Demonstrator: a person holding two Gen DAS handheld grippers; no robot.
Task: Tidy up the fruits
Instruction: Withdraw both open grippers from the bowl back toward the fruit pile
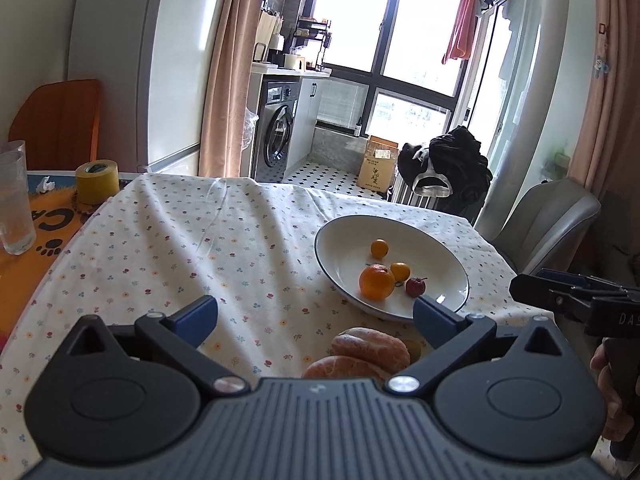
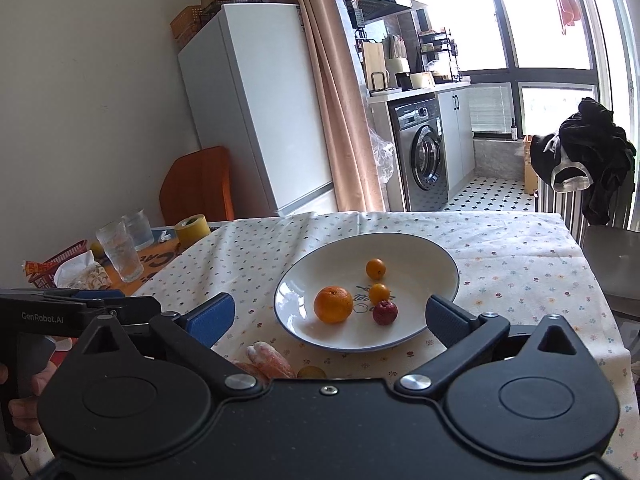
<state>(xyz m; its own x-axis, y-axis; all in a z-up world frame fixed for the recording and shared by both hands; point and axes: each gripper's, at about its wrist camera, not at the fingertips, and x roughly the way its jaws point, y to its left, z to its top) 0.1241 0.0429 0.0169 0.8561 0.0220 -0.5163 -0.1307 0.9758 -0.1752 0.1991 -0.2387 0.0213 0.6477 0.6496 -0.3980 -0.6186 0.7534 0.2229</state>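
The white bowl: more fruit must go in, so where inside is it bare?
The white blue-rimmed bowl is bare along its far side and left part. The big orange, two small oranges and small red fruit crowd the middle and near side.

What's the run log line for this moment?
left gripper: open, empty | right gripper: open, empty | plate: orange, three small fruits | peeled segments: on tablecloth

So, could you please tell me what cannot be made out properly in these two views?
- Peeled orange segments: partly hidden behind the left gripper body in the left wrist view, so their count is unclear.
- Small yellowish fruit: mostly hidden by the right gripper body in the right wrist view.
- Print in the plate: too small to read.
- Red basket contents: cluttered, unclear.
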